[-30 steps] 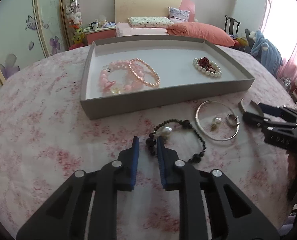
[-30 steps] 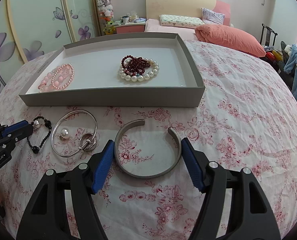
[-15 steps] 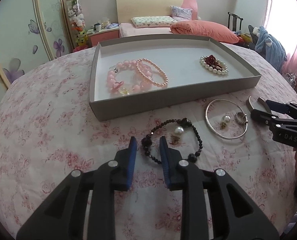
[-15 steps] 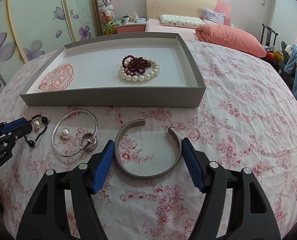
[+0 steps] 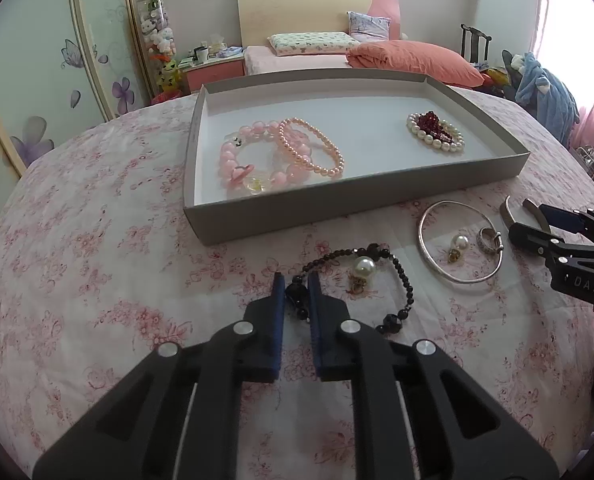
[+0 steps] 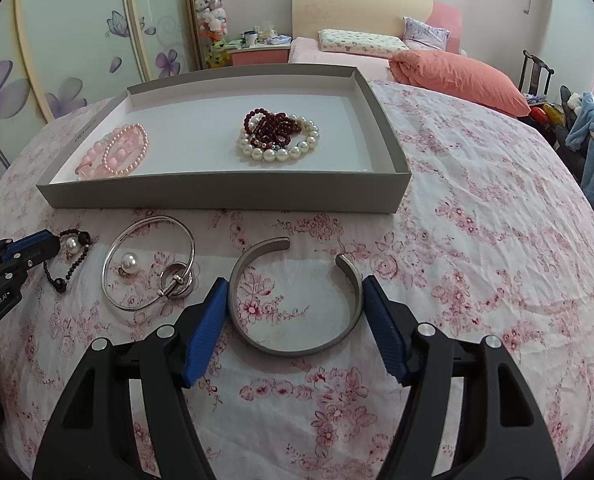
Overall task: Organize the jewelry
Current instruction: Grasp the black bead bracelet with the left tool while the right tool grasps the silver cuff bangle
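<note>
A grey tray (image 5: pixel 337 208) (image 6: pixel 217 196) on the floral cloth holds pink bead bracelets (image 5: pixel 265 160) (image 6: pixel 117 152) and a pearl bracelet with dark red beads (image 5: pixel 435 132) (image 6: pixel 281 136). My left gripper (image 5: pixel 296 284) (image 6: pixel 53 246) is shut on a black bead bracelet (image 5: pixel 405 280) (image 6: pixel 63 276) in front of the tray. My right gripper (image 6: pixel 295 296) (image 5: pixel 537 224) is open, its fingers either side of a grey open cuff bangle (image 6: pixel 293 344). A thin silver bangle (image 5: pixel 461 244) (image 6: pixel 149 264) lies between them, with a pearl earring (image 5: pixel 459 244) and a ring (image 5: pixel 489 238) inside.
A pearl earring (image 5: pixel 363 270) lies inside the black bracelet's loop. The round table's floral cloth (image 6: pixel 477 240) stretches right of the tray. A bed with an orange duvet (image 5: pixel 413 60) and a wardrobe with flower panels (image 5: pixel 57 80) stand behind.
My left gripper has closed on the black bead bracelet's near end and drawn back a little from the tray. The right gripper has not moved.
</note>
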### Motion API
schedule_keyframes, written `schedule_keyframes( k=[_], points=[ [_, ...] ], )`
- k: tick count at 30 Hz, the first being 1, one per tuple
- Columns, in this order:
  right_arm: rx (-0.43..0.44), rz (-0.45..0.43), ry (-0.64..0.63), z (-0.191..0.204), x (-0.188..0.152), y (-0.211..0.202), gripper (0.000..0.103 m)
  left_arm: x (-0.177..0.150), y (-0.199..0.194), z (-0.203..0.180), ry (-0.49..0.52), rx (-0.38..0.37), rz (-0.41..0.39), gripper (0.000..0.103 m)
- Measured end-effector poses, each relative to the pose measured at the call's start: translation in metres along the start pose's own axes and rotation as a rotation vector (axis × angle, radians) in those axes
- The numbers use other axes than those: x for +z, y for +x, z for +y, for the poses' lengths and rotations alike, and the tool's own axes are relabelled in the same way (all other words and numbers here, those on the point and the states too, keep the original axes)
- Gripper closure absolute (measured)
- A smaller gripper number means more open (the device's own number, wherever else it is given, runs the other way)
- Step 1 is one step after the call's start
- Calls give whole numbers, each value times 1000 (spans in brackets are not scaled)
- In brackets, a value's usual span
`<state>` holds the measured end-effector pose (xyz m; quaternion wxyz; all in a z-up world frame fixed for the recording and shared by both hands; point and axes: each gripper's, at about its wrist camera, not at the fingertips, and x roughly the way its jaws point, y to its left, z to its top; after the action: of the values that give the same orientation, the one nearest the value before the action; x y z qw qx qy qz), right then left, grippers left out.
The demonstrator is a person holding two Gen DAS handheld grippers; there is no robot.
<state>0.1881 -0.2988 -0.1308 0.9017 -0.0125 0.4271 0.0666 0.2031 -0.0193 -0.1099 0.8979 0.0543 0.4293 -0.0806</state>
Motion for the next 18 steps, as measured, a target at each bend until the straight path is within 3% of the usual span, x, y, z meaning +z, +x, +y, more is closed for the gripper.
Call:
schedule_keyframes(
  k=[6, 18],
  points=[
    [20, -15, 17, -4, -4, -7, 36, -2, -6, 2, -18, -38, -21, 91],
    [33, -143, 12, 0, -2, -35, 36, 7, -43, -5, -41, -135, -166, 91]
  ],
)
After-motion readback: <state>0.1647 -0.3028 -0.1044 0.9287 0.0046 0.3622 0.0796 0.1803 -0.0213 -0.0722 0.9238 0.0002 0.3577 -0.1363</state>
